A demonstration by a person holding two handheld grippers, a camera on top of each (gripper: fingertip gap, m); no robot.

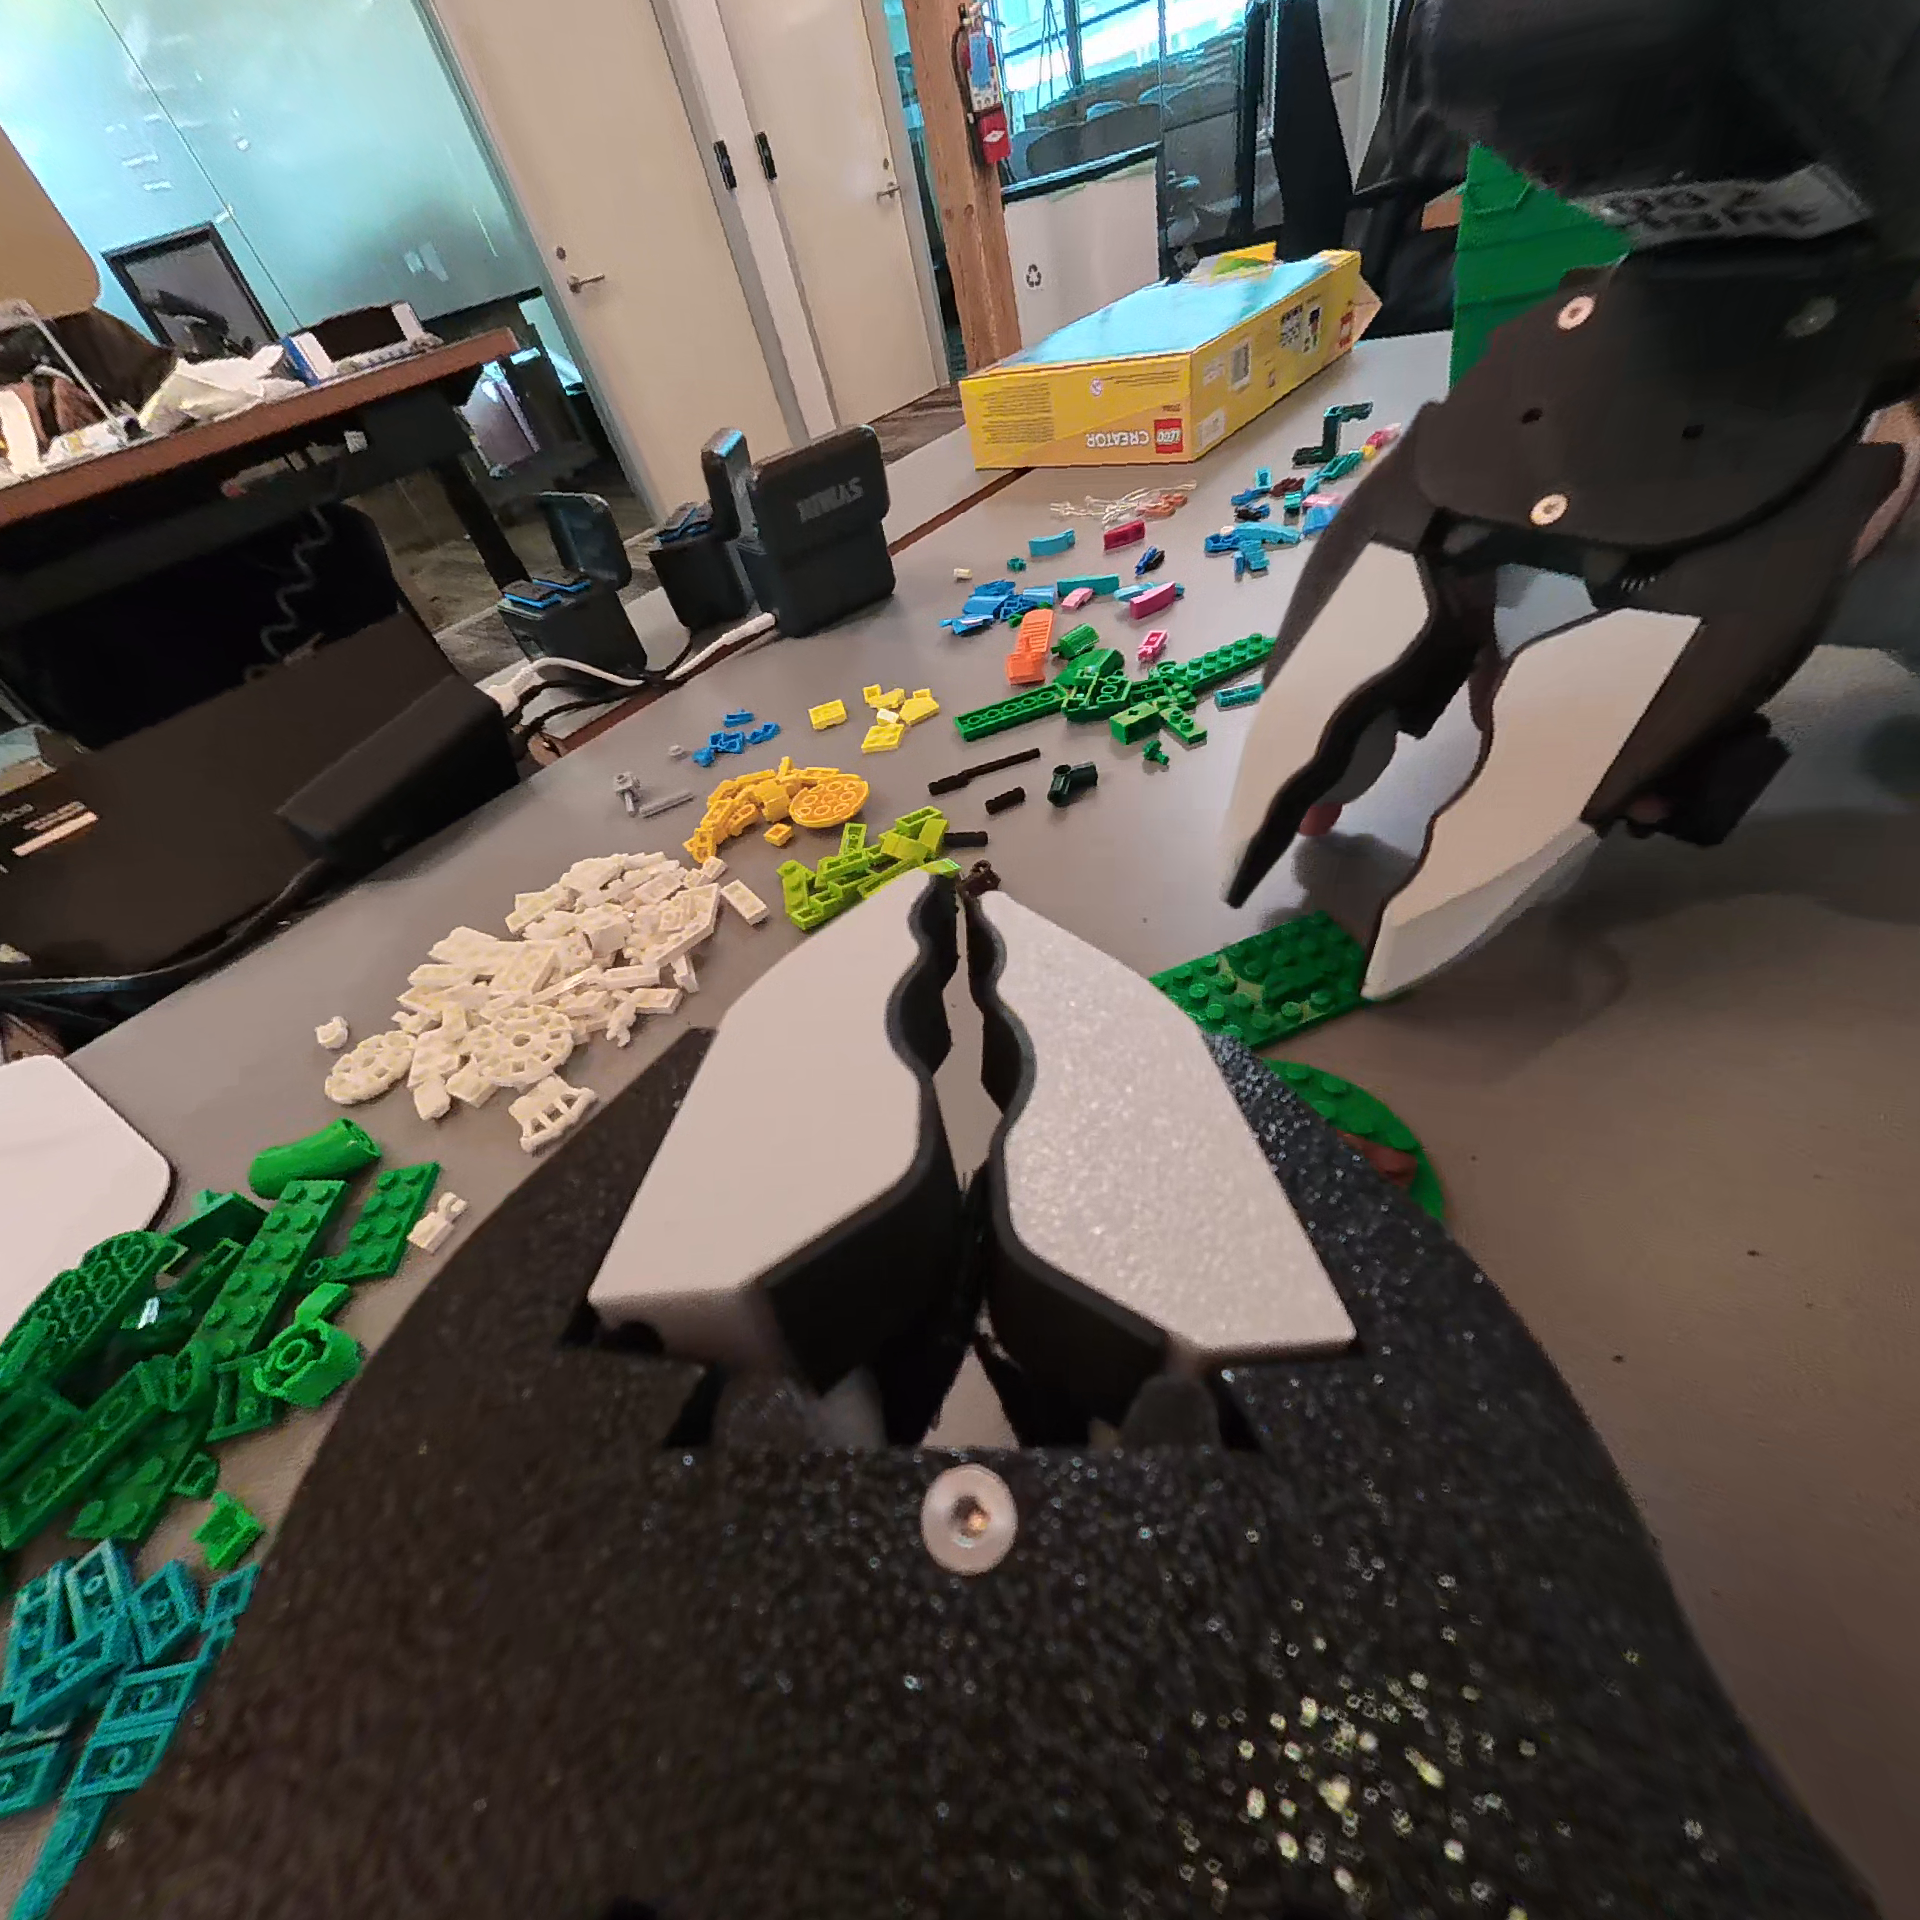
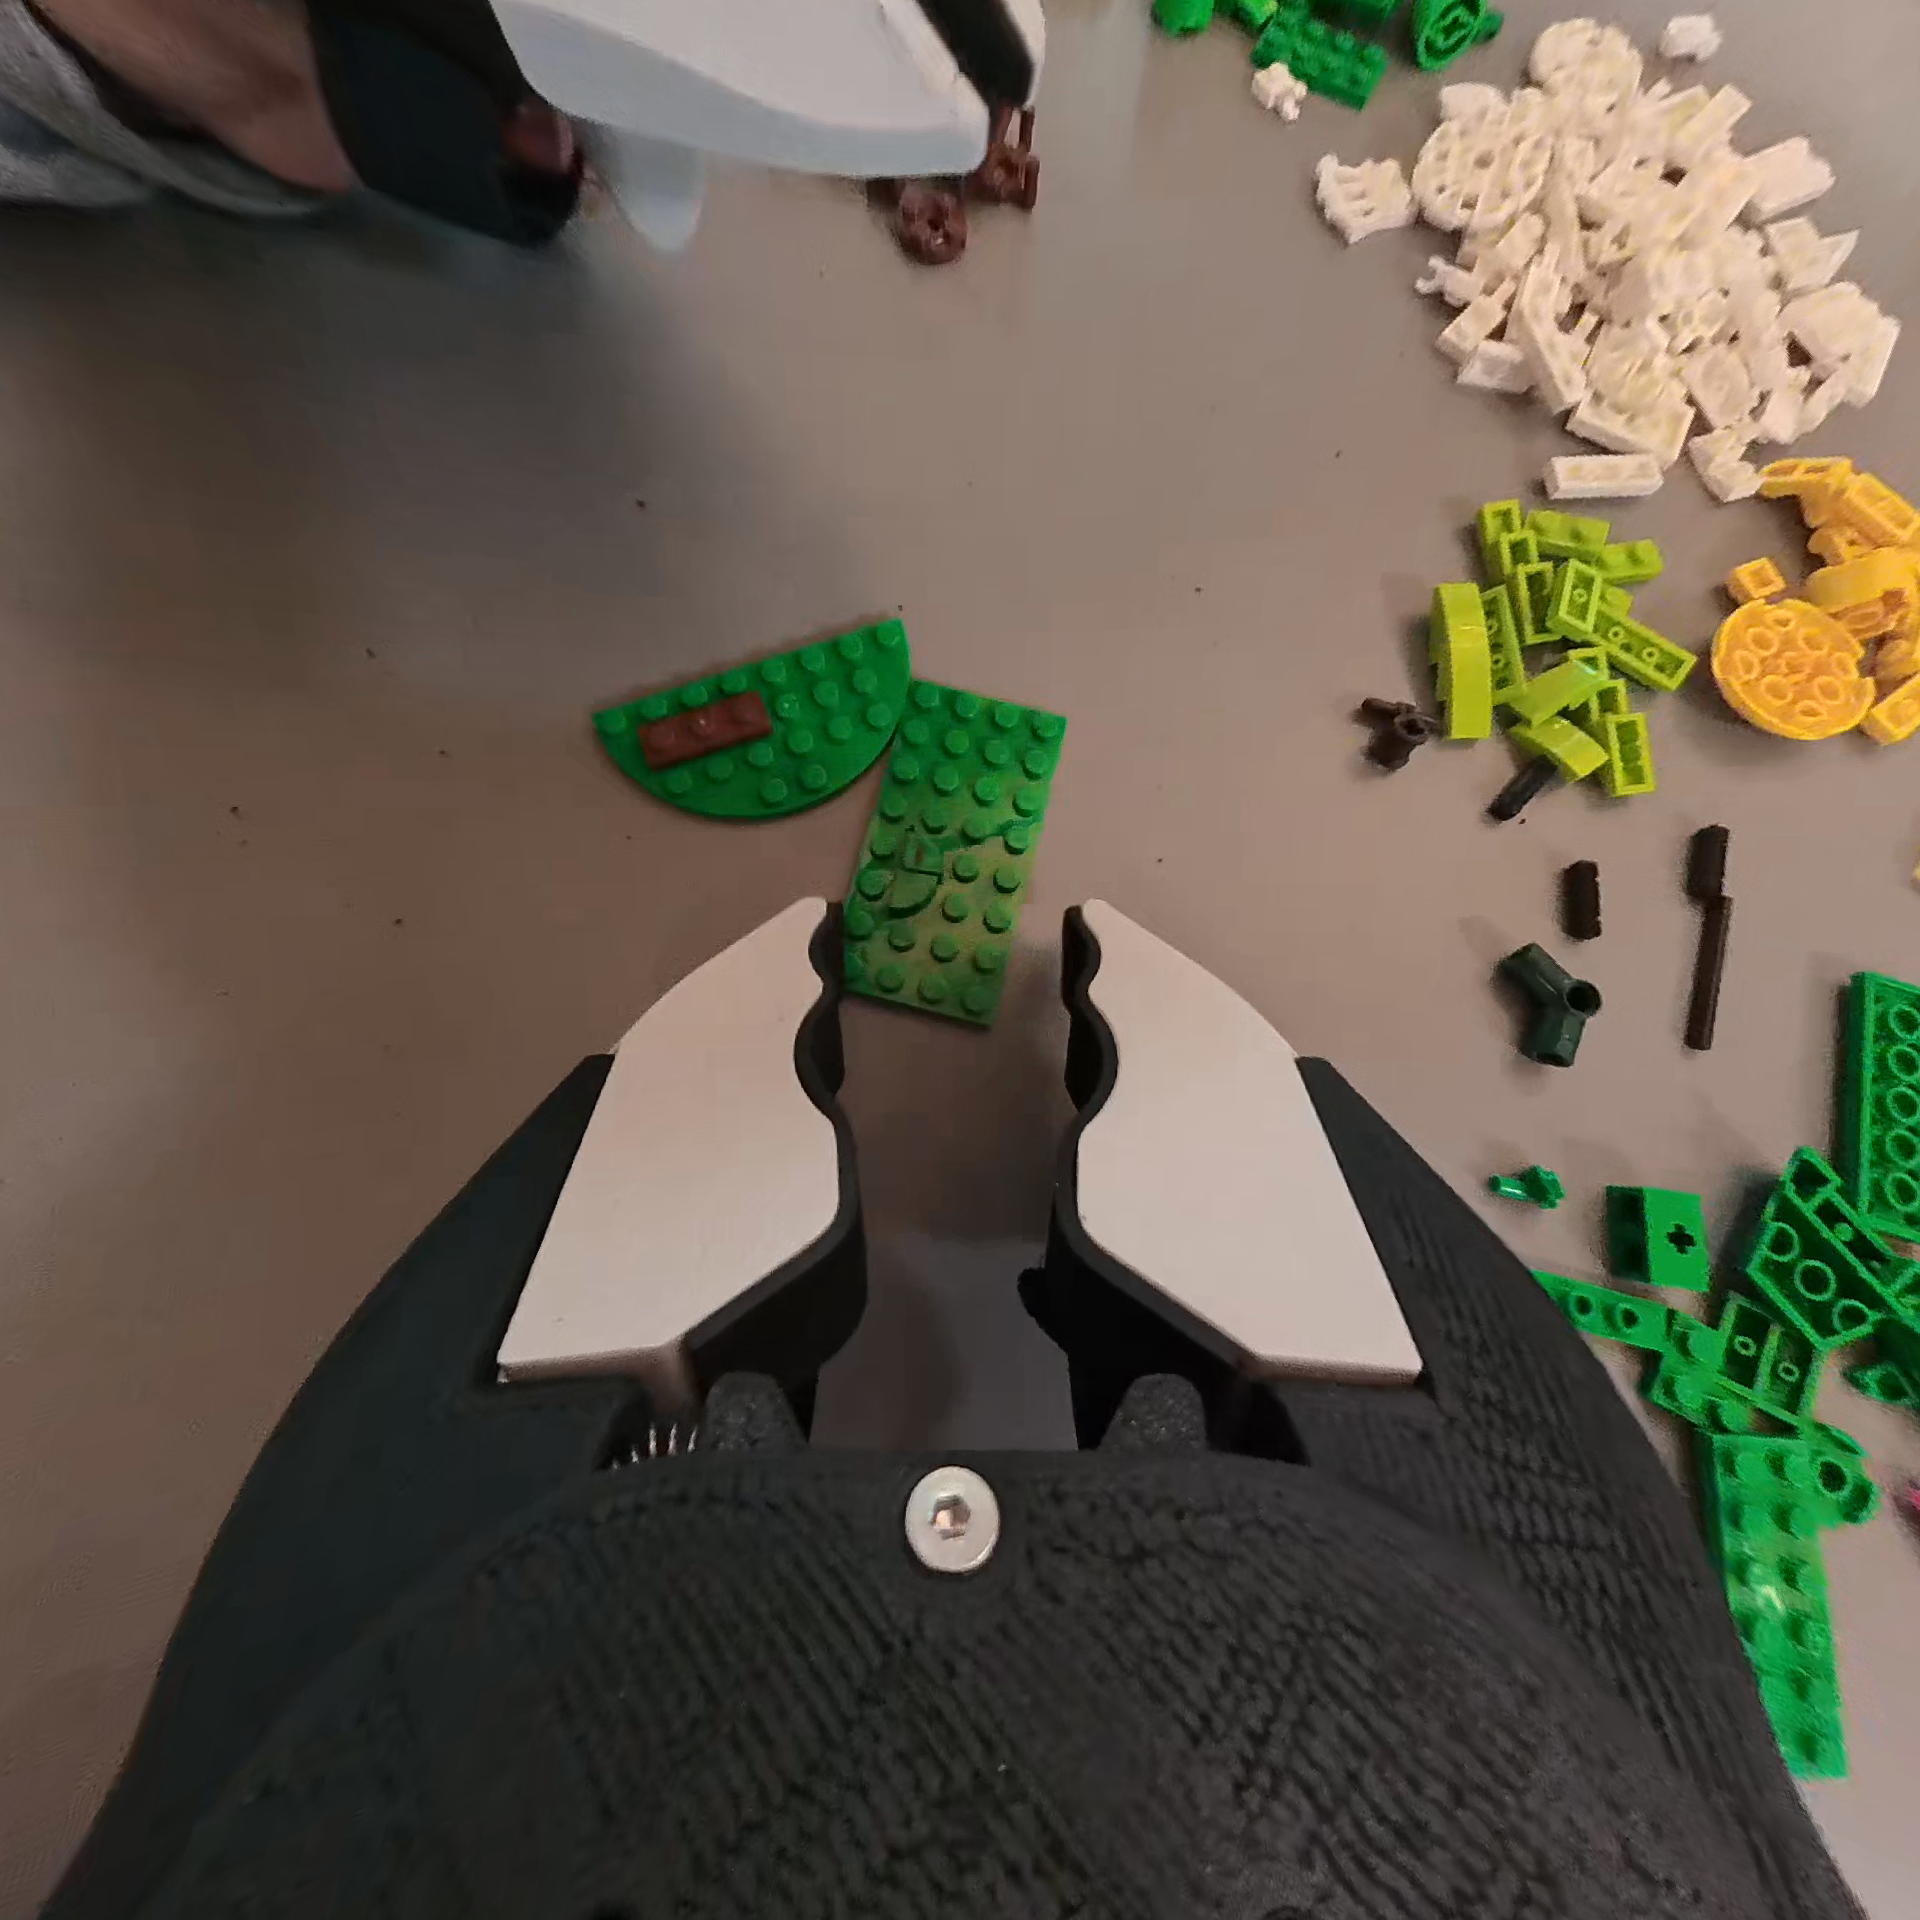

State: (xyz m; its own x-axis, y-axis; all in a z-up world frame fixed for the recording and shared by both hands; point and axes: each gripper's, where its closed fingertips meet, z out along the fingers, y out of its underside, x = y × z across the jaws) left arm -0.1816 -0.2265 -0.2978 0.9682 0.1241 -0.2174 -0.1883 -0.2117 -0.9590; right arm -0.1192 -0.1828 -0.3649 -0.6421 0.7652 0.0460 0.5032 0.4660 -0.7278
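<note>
My left gripper (image 1: 961,883) is shut, with a small brown piece (image 1: 980,880) pinched at its fingertips just above the grey table (image 1: 1558,1195). It also shows at the top of the right wrist view (image 2: 997,114), the brown piece (image 2: 1013,166) at its tip and a round brown piece (image 2: 930,223) lying beside it. My right gripper (image 2: 945,925) is open and empty. Its fingers straddle the near end of a green rectangular plate (image 2: 961,842) that lies flat on the table. A green half-round plate (image 2: 800,727) carrying a brown strip (image 2: 704,727) touches it. In the left wrist view the right gripper (image 1: 1309,935) stands open over that plate (image 1: 1262,977).
Sorted brick piles lie around: white (image 1: 540,997), lime (image 1: 862,862), yellow (image 1: 779,800), green (image 1: 156,1330), teal (image 1: 94,1662). More green bricks (image 2: 1818,1299) and black pins (image 2: 1704,935) lie to my right. A yellow box (image 1: 1164,374) and black chargers (image 1: 821,530) stand at the far edge. There is about 11 cm between the tips of the two grippers.
</note>
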